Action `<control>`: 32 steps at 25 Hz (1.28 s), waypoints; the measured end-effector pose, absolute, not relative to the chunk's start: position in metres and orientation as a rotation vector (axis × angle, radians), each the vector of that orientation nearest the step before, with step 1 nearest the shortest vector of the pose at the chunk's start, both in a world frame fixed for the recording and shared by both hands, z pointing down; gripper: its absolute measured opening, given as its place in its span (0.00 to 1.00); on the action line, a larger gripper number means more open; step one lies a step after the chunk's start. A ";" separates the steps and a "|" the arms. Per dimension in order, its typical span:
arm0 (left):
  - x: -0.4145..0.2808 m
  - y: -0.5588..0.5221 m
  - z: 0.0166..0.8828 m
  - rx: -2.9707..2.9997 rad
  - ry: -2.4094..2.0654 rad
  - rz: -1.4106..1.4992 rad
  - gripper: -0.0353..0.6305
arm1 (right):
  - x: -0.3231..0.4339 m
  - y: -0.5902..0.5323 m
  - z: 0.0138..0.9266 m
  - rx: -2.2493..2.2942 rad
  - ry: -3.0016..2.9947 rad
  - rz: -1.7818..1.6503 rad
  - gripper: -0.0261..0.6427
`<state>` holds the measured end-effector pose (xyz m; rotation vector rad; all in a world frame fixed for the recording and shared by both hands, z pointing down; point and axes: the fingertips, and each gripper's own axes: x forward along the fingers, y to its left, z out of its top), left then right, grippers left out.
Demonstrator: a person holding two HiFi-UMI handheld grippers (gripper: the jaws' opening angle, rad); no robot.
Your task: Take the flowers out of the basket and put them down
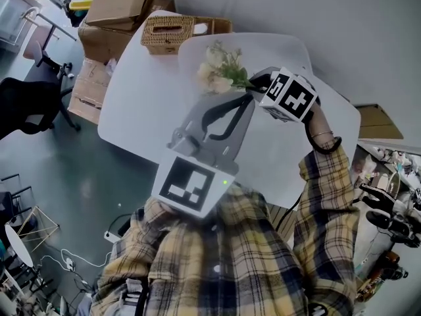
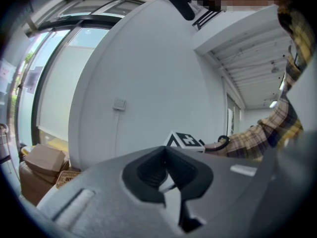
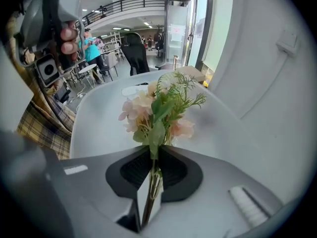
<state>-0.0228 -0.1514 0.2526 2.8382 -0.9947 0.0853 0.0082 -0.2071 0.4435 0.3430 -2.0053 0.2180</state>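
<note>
A small bunch of pale pink and cream flowers (image 1: 220,71) with green sprigs hangs over the white table (image 1: 145,97). My right gripper (image 1: 254,82) is shut on its stems. In the right gripper view the stems run down between the black pads (image 3: 171,170) and the flowers (image 3: 158,108) stand up just past my right gripper (image 3: 152,155). The wicker basket (image 1: 170,33) sits at the table's far edge, left of the flowers and apart from them. My left gripper (image 1: 245,101) is held close to my chest, shut with nothing in it; its tips (image 2: 165,148) meet in a point.
Cardboard boxes (image 1: 113,15) are stacked on the floor beyond the basket. A black chair (image 1: 29,104) stands at the left. Cables and a wire stand lie on the floor at lower left, and cluttered gear sits at the right. A white wall (image 2: 148,83) rises behind the table.
</note>
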 end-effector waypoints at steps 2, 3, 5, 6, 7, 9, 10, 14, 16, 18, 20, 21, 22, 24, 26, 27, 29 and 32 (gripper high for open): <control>-0.023 -0.145 0.247 2.854 -0.989 0.080 0.06 | 0.009 -0.207 0.427 0.389 -2.018 0.196 0.11; -0.023 -0.142 0.244 2.863 -0.984 0.080 0.06 | 0.010 -0.206 0.418 0.415 -2.026 0.188 0.11; -0.022 -0.135 0.239 2.877 -0.974 0.076 0.06 | 0.012 -0.202 0.400 0.460 -2.039 0.177 0.11; -0.021 -0.132 0.237 2.883 -0.967 0.073 0.06 | 0.013 -0.199 0.392 0.478 -2.045 0.170 0.11; -0.020 -0.128 0.235 2.889 -0.959 0.071 0.06 | 0.014 -0.196 0.383 0.496 -2.051 0.160 0.11; -0.018 -0.122 0.233 2.902 -0.939 0.071 0.06 | 0.015 -0.192 0.366 0.526 -2.061 0.137 0.11; -0.016 -0.120 0.232 2.908 -0.928 0.074 0.06 | 0.015 -0.190 0.359 0.539 -2.065 0.126 0.11; -0.002 -0.111 0.228 2.954 -0.854 0.093 0.06 | 0.025 -0.181 0.331 0.597 -2.091 0.103 0.11; 0.007 -0.106 0.225 2.972 -0.819 0.094 0.06 | 0.034 -0.175 0.319 0.630 -2.091 0.090 0.11; 0.016 -0.100 0.223 2.984 -0.785 0.092 0.06 | 0.047 -0.167 0.309 0.671 -2.080 0.076 0.11; 0.026 -0.096 0.223 2.997 -0.742 0.093 0.06 | 0.060 -0.160 0.302 0.722 -2.074 0.079 0.11; 0.031 -0.094 0.223 3.004 -0.717 0.093 0.06 | 0.068 -0.156 0.299 0.749 -2.074 0.086 0.11; 0.037 -0.092 0.224 3.011 -0.690 0.094 0.06 | 0.076 -0.151 0.296 0.779 -2.073 0.095 0.11; 0.049 -0.085 0.224 3.028 -0.631 0.097 0.06 | 0.093 -0.140 0.290 0.843 -2.069 0.112 0.11; 0.063 -0.076 0.224 3.043 -0.572 0.098 0.06 | 0.112 -0.127 0.283 0.911 -2.062 0.122 0.11; 0.070 -0.071 0.224 3.049 -0.540 0.097 0.06 | 0.122 -0.121 0.281 0.948 -2.057 0.129 0.11; 0.085 -0.059 0.224 3.059 -0.467 0.099 0.06 | 0.145 -0.104 0.277 1.032 -2.041 0.158 0.11; 0.109 -0.043 0.226 3.063 -0.376 0.112 0.06 | 0.183 -0.078 0.273 1.154 -2.024 0.215 0.11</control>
